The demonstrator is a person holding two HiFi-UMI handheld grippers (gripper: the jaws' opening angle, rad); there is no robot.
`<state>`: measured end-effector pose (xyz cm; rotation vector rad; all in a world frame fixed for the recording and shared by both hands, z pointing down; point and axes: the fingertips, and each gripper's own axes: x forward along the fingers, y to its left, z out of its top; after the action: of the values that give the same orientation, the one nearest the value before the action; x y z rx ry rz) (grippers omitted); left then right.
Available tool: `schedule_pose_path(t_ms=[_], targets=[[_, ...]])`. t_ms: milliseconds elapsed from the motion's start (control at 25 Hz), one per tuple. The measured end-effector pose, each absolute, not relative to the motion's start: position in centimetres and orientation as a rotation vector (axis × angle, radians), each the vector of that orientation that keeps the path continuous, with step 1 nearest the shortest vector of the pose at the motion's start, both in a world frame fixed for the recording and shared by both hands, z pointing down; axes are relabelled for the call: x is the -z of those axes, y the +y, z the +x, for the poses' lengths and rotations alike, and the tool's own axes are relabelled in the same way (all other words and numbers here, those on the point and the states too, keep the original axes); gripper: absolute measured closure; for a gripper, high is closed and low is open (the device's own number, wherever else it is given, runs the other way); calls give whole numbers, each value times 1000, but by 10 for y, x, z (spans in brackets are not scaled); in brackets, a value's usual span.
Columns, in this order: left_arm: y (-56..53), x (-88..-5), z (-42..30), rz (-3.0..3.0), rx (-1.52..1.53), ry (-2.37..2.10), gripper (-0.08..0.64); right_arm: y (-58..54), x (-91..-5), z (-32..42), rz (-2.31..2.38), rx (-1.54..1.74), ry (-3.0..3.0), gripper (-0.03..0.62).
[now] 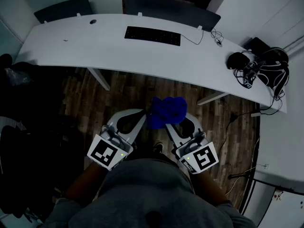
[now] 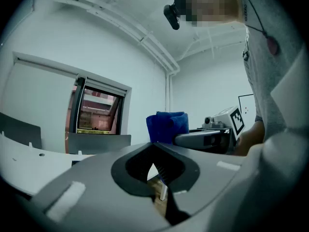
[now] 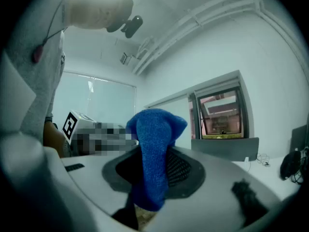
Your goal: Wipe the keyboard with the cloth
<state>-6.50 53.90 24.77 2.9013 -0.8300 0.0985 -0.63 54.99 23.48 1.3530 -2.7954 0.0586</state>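
Held the left gripper (image 1: 141, 113) near, over the wooden floor (image 1: 95, 99), jaws pressed together with nothing between them, tips just beside the blue cloth (image 1: 166, 110). Gripped that cloth in the right gripper (image 1: 169, 125), jaws clamped on its bunched lower part, the rest puffed up above the tips. Found the black keyboard (image 1: 152, 35) lying far off on the white desk (image 1: 71, 46), well apart from the cloth. Saw tangled headphones and cables (image 1: 259, 68) at the desk's right end.
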Motion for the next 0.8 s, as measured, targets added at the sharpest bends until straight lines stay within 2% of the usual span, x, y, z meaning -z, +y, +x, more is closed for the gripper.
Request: schedule_pose_path(t_ms=[800], targets=[[562,-236,4,2977,-106,-900,552,573,-228,64,1342,-42,-2848,474]])
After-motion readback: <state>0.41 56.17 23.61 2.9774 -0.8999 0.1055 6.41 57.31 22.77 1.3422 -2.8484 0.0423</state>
